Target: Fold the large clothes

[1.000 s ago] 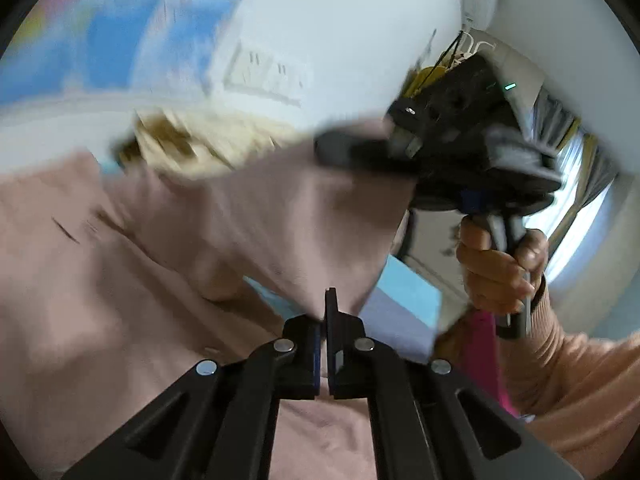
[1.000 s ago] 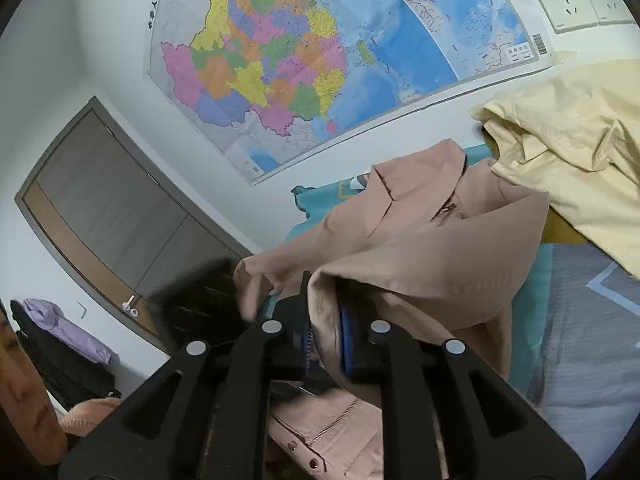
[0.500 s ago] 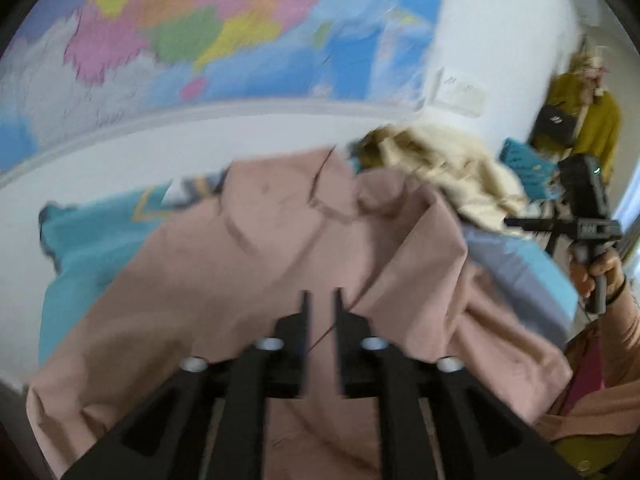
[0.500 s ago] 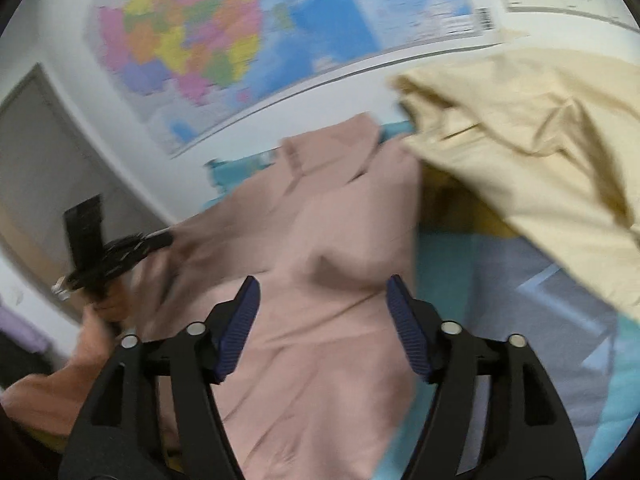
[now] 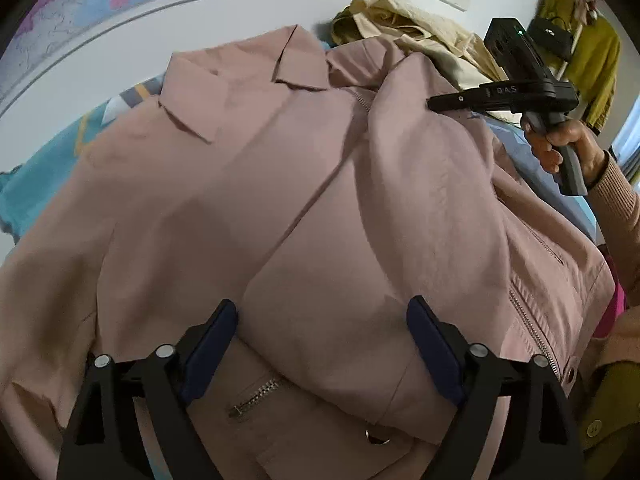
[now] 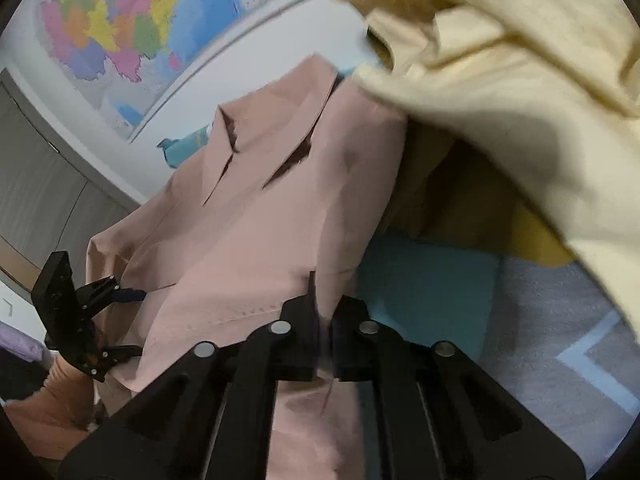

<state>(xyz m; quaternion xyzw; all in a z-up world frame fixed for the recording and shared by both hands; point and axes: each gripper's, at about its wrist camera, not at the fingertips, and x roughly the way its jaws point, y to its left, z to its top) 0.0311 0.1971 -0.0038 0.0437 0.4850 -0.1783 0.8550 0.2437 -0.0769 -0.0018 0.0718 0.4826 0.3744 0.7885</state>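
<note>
A large dusty-pink jacket (image 5: 288,200) lies spread on the bed, collar toward the wall, its right sleeve folded across the front. My left gripper (image 5: 320,344) is open above the lower front, holding nothing; it also shows at the jacket's far edge in the right wrist view (image 6: 120,320). My right gripper (image 6: 322,312) is shut, at the jacket's (image 6: 248,220) right shoulder edge; whether cloth sits between its pads is unclear. In the left wrist view it (image 5: 434,103) hovers over the right shoulder.
A cream-yellow garment (image 6: 520,80) is heaped at the bed's head on the right, also seen in the left wrist view (image 5: 420,28). The bed cover is teal and grey (image 6: 432,288). A map (image 6: 120,20) hangs on the wall. Clothes hang on a rack (image 5: 592,52).
The sleeve was laid across the jacket. My left gripper opened and let go of the cloth. My right gripper opened, moved to the right shoulder edge, and shut again.
</note>
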